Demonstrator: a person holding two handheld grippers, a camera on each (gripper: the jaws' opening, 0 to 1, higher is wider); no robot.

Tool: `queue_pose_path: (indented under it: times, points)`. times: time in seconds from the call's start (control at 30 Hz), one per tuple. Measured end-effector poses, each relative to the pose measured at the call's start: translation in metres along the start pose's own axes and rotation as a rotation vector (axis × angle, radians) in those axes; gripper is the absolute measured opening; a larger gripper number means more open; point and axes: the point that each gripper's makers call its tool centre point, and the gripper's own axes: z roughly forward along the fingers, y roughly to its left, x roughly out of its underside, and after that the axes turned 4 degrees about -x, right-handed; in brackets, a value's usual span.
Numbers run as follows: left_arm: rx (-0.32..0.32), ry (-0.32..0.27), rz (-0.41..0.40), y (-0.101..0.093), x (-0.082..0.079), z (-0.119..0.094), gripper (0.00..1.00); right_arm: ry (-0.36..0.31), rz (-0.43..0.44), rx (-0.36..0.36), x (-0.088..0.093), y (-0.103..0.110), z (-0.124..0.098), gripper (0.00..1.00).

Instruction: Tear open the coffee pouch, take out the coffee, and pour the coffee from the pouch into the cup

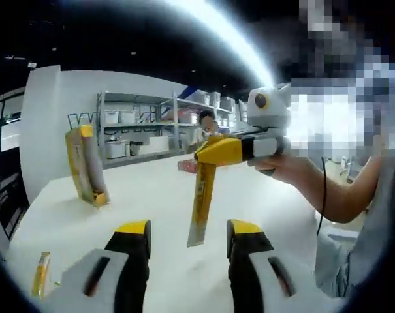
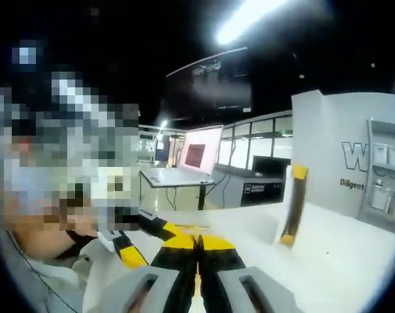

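Note:
My right gripper [image 1: 209, 152] reaches in from the right of the left gripper view, held by a hand, and is shut on the top of a long yellow coffee sachet [image 1: 201, 199]. The sachet hangs straight down above the white table [image 1: 158, 195]. My left gripper [image 1: 189, 229] stands open below, its jaws on either side of the sachet's lower end; I cannot tell whether they touch it. In the right gripper view the right gripper [image 2: 197, 246] is pressed shut with a yellow strip of sachet [image 2: 197, 287] beneath it. A yellow coffee pouch [image 1: 86, 166] [image 2: 294, 205] stands upright on the table.
Another small yellow sachet [image 1: 42, 274] lies near the table's left front edge. A red item [image 1: 186, 166] sits at the far side of the table. Metal shelving [image 1: 145, 127] with bins lines the back wall. A person's forearm [image 1: 328, 186] crosses the right side.

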Motion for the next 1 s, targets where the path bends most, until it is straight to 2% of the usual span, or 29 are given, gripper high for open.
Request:
queue_pose_path:
  times: [0.07, 0.13, 0.27, 0.4, 0.5, 0.7, 0.83, 0.9, 1.0]
  points:
    - [0.063, -0.015, -0.027, -0.018, -0.001, 0.011, 0.49, 0.004, 0.001, 0.014, 0.004, 0.000, -0.021, 0.01]
    - [0.121, -0.038, -0.015, -0.035, -0.003, 0.021, 0.49, 0.013, -0.001, 0.031, 0.007, -0.001, -0.038, 0.01]
    - [0.232, -0.027, -0.014, -0.075, 0.001, 0.039, 0.49, 0.025, -0.004, 0.051, 0.010, 0.000, -0.075, 0.01]
    - [0.346, -0.056, -0.037, -0.111, -0.002, 0.049, 0.48, 0.069, -0.021, 0.076, 0.016, 0.000, -0.110, 0.01]
    - [0.391, -0.053, -0.048, -0.128, -0.003, 0.058, 0.48, 0.096, -0.037, 0.090, 0.019, 0.002, -0.129, 0.01]
    - [0.474, -0.037, -0.009, -0.164, -0.005, 0.078, 0.48, 0.121, -0.059, 0.099, 0.020, 0.014, -0.152, 0.01]
    - [0.561, -0.067, 0.070, -0.190, -0.009, 0.084, 0.48, 0.142, -0.060, 0.083, 0.024, 0.022, -0.160, 0.01]
    - [0.610, -0.051, 0.072, -0.200, -0.006, 0.087, 0.47, 0.139, -0.050, 0.066, 0.025, 0.026, -0.163, 0.01]
    - [0.667, -0.045, 0.074, -0.211, -0.004, 0.089, 0.40, 0.132, -0.033, 0.029, 0.023, 0.034, -0.168, 0.01]
